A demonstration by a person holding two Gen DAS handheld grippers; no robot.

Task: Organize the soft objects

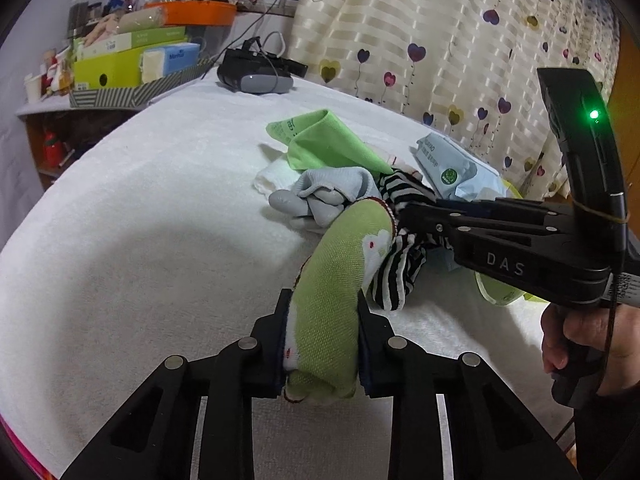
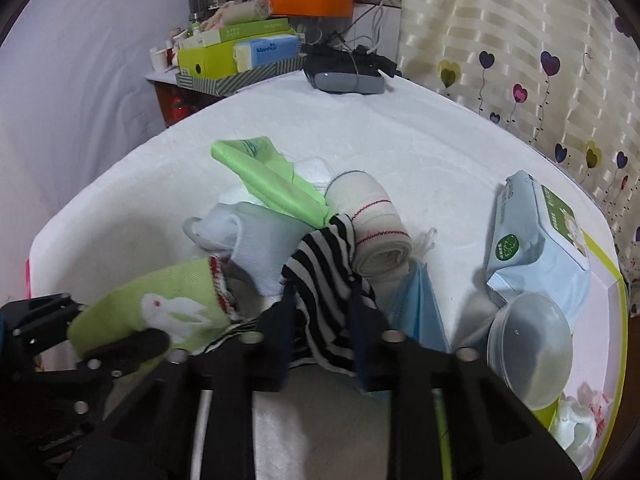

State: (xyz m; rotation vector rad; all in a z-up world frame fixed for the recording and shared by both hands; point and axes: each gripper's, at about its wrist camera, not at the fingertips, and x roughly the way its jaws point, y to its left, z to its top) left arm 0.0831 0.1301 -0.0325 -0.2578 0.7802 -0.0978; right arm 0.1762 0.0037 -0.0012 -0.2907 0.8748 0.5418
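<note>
My left gripper (image 1: 322,312) is shut on a green sock with a white rabbit (image 1: 340,280), also seen in the right wrist view (image 2: 160,304). My right gripper (image 2: 320,300) is shut on a black-and-white striped sock (image 2: 328,280); it shows in the left wrist view (image 1: 404,216) with the striped sock (image 1: 400,272) hanging from it. Both socks are lifted beside a pile: a green cloth (image 1: 332,144), a grey-white glove (image 1: 320,196), a rolled bandage (image 2: 376,224) and a blue face mask (image 2: 416,304), all on the white towel-covered table (image 1: 140,220).
A wet-wipes pack (image 2: 536,248) and a clear plastic bowl (image 2: 532,344) sit at the right. A black-grey headset (image 2: 344,72) lies at the far edge. A cluttered shelf with boxes (image 1: 120,64) stands at the back left. A heart-print curtain (image 1: 440,40) hangs behind.
</note>
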